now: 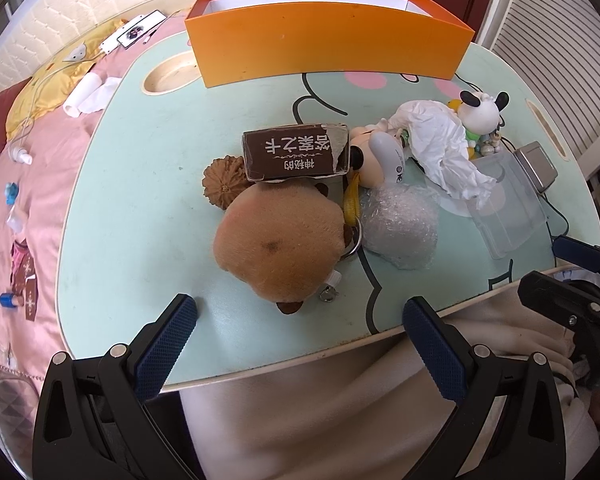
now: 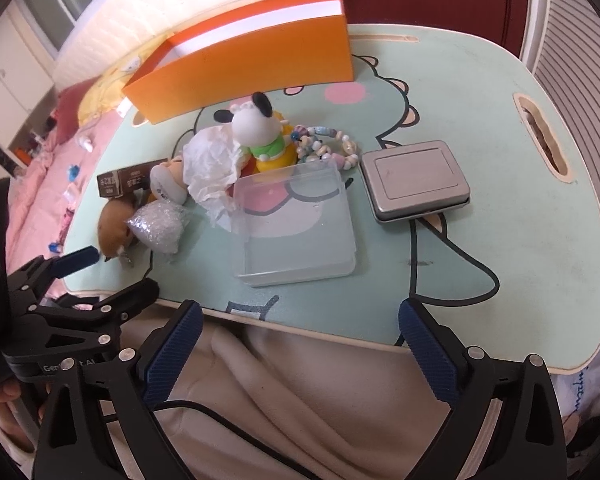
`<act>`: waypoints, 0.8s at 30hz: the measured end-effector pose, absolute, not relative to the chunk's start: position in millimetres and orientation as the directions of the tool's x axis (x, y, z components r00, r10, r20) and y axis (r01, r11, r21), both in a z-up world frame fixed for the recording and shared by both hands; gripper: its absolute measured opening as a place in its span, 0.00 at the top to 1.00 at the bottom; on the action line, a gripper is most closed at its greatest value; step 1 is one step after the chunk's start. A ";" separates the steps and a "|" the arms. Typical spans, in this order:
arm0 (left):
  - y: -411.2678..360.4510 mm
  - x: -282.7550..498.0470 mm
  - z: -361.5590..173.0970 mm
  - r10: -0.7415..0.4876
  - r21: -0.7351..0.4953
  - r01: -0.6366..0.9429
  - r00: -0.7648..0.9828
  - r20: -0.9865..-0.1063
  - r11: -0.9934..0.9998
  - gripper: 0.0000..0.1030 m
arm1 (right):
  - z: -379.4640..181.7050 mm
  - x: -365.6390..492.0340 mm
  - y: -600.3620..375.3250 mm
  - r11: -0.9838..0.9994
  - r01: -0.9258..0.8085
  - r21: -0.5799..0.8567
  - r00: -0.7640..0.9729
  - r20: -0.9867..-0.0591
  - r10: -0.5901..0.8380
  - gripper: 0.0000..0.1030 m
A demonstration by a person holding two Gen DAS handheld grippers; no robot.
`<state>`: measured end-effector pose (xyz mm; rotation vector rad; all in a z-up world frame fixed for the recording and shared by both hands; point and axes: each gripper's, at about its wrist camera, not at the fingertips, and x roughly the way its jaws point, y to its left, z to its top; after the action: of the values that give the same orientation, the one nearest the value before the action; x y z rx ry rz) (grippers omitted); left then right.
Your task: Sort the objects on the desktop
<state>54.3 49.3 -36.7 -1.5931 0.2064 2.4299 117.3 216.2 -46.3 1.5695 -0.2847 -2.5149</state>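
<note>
On the mint lap table (image 1: 140,184) lies a brown plush toy (image 1: 280,240) with a dark brown box (image 1: 296,152) against it, a ribbed nut (image 1: 222,180), a bubble-wrap bundle (image 1: 400,228), crumpled white paper (image 1: 440,144) and a black-eared dog figure (image 1: 482,110). My left gripper (image 1: 300,320) hovers open just before the plush, holding nothing. My right gripper (image 2: 300,328) stands open at the near table edge, in front of a clear plastic box (image 2: 296,224) and a grey tin (image 2: 414,180). A bead bracelet (image 2: 328,146) lies behind the clear box.
An open orange box (image 1: 324,40) stands at the table's far edge. A cup recess (image 1: 172,74) is at the far left, a handle slot (image 2: 544,140) at the right. Pink bedding (image 1: 28,216) with small items lies left. A cream blanket (image 2: 300,392) lies under both grippers.
</note>
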 end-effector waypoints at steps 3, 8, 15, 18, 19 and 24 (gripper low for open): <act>48.7 54.2 -36.3 0.113 -0.009 -0.265 -0.382 -0.917 -0.964 0.00 | -46.3 116.3 216.1 -0.969 0.039 0.243 -0.432 -0.871 -0.235 0.04; 33.7 54.0 -31.7 0.186 -0.092 -0.248 -0.388 -0.903 -0.964 0.00 | -46.1 115.0 217.5 -0.969 0.040 0.245 -0.431 -0.870 -0.238 0.04; -11.8 71.7 -10.0 0.219 -0.134 -0.184 -0.601 -0.769 -0.974 0.01 | -46.2 115.7 216.7 -0.971 0.041 0.235 -0.434 -0.871 -0.229 0.04; -9.5 74.8 -7.8 0.240 -0.123 -0.224 -0.626 -0.742 -0.967 0.05 | -46.1 115.8 216.0 -0.972 0.042 0.231 -0.436 -0.871 -0.226 0.04; -5.5 73.0 -9.8 0.246 -0.118 -0.241 -0.616 -0.749 -0.963 0.09 | -46.2 115.5 215.6 -0.972 0.043 0.230 -0.436 -0.871 -0.225 0.04; 12.6 62.2 -20.9 0.239 -0.072 -0.295 -0.586 -0.774 -0.953 0.13 | -46.5 115.5 215.3 -0.973 0.046 0.224 -0.438 -0.871 -0.222 0.03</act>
<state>62.2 12.6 -20.9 -1.2337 0.0922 2.5569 115.5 215.3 -46.5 1.5681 -0.2504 -2.5249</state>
